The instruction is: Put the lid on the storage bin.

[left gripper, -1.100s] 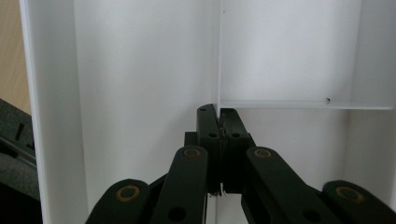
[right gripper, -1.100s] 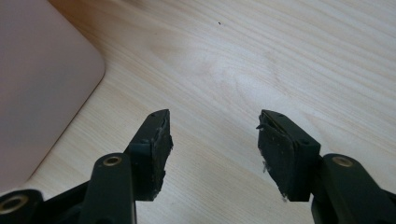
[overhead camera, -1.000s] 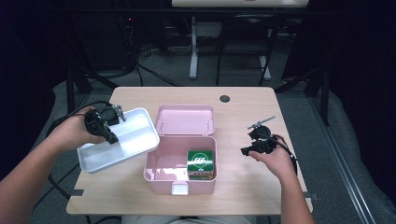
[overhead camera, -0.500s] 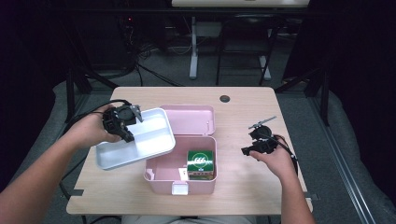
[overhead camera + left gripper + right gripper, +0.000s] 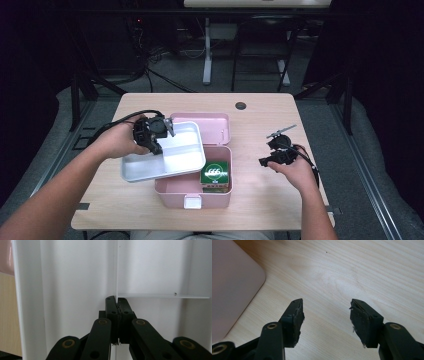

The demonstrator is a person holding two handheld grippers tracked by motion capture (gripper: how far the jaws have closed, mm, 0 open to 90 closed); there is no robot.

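On the left, the left gripper (image 5: 156, 134) is clamped tight on the thin divider wall of a white compartment tray (image 5: 177, 155), holding it over the left half of an open pink box (image 5: 172, 186). The left gripper view shows its fingers (image 5: 111, 315) pinching that divider. On the right, the right gripper (image 5: 325, 315) hovers over bare table (image 5: 362, 272), jaws apart and empty.

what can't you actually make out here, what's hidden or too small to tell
- High view: the white tray covers the left part of the pink box, so what lies under it is hidden.
- High view: the print on the green pack is too small to read.
- Left gripper view: the left gripper, shut on the tray's divider, sits too close; the box is out of frame.
- Right gripper view: the pink box's inside is cut off.
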